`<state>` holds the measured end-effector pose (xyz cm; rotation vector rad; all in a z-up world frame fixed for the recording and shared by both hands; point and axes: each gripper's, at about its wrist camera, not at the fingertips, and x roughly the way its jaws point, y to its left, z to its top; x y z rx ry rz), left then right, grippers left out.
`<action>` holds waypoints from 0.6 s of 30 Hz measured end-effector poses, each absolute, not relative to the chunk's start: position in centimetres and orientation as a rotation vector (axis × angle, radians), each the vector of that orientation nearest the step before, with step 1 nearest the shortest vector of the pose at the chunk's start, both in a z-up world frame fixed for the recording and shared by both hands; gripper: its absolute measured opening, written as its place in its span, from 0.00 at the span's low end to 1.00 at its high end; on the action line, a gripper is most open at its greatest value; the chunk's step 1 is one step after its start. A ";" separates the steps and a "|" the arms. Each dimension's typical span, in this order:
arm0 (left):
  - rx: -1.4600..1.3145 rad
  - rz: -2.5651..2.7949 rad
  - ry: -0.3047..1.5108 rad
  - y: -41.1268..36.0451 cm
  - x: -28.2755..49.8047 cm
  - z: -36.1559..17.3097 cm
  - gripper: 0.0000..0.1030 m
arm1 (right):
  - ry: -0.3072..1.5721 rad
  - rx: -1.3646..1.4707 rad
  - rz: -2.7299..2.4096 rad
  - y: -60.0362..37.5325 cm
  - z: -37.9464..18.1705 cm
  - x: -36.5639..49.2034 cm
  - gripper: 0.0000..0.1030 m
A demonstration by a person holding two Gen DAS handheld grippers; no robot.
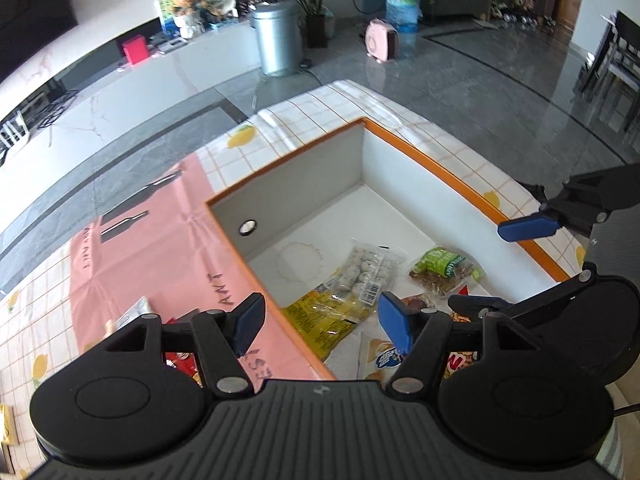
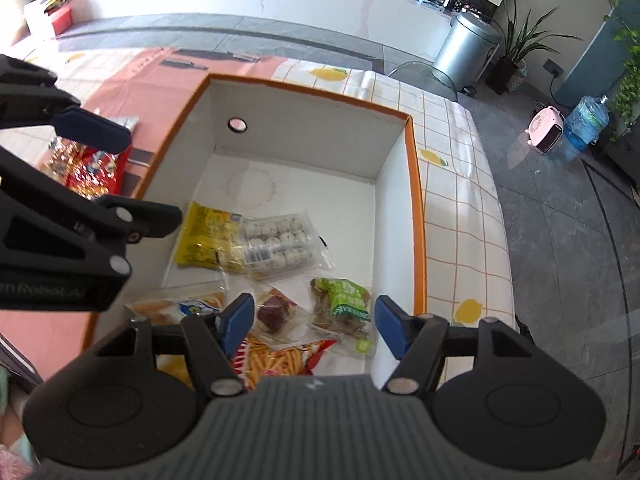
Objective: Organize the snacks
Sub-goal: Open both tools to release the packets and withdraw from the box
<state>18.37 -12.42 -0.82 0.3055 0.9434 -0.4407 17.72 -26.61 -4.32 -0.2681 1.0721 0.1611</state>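
Note:
An orange-rimmed white box (image 1: pixel 420 152) (image 2: pixel 416 184) sits on the table and holds several snack packs: a yellow bag (image 2: pixel 200 236) (image 1: pixel 320 318), a clear tray of round sweets (image 2: pixel 276 246) (image 1: pixel 366 270), a green-labelled pack (image 2: pixel 340 304) (image 1: pixel 446 270), a dark red sweet (image 2: pixel 272 314), a fries bag (image 2: pixel 280 358) and a bread pack (image 2: pixel 184 304). My left gripper (image 1: pixel 320 322) is open and empty above the box's left rim. My right gripper (image 2: pixel 314 322) is open and empty above the snacks in the box.
Red snack packs (image 2: pixel 92 172) and a silver packet (image 1: pixel 134 312) lie on the pink cloth (image 1: pixel 152 240) left of the box. The checked tablecloth (image 2: pixel 460 200) ends at the table's edge to the right. A metal bin (image 1: pixel 276 40) stands on the floor beyond.

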 end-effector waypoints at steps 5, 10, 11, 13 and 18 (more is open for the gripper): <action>0.231 -0.383 0.911 -9.6 16.6 0.5 0.75 | 1.030 -0.219 0.126 -25.7 -3.2 16.1 0.63; 0.147 -0.325 0.883 -6.6 14.8 1.4 0.75 | 0.990 -0.115 0.111 -24.8 -2.3 14.5 0.63; 0.131 -0.309 0.876 -5.9 14.4 1.5 0.75 | 0.978 -0.101 0.112 -24.4 -2.1 14.1 0.63; 0.109 -0.275 0.865 -4.6 13.6 1.7 0.75 | 0.956 -0.090 0.112 -23.4 -1.9 13.3 0.63; 0.037 -0.182 0.849 -1.3 12.3 1.7 0.75 | 0.914 -0.038 0.151 -20.6 -1.8 11.7 0.63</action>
